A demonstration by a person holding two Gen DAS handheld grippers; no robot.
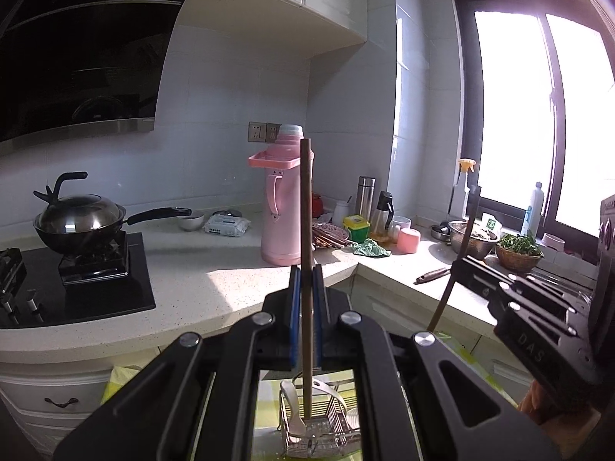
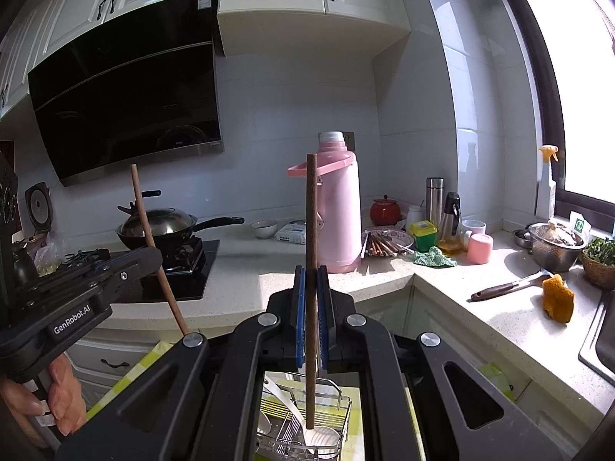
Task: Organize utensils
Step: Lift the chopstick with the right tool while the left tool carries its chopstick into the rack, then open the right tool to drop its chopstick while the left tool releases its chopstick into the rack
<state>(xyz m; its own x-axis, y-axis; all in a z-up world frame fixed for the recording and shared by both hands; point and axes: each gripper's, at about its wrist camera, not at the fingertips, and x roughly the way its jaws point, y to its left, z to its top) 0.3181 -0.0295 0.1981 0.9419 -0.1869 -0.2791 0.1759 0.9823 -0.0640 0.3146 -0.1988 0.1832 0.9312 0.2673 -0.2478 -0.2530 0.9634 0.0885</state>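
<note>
Left tool [image 1: 306, 269] clamped on upright brown chopstick [image 1: 306, 207]. Wire rack [image 1: 319, 428] with white spoons below. Right tool [image 1: 459, 269] at right grips second, tilted chopstick [image 1: 463, 242]. Pink thermos [image 1: 282, 199] on table [image 1: 207, 280].

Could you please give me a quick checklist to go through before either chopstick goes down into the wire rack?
1. Left gripper shut on its chopstick: ok.
2. Right gripper shut on its chopstick: ok.
3. Both chopsticks roughly upright in the jaws: ok.
4. Wire rack below both tips: ok.
5. Free slot clear of the white spoons: cannot tell.
6. More chopsticks waiting on the plate by the pink thermos: ok.
</note>
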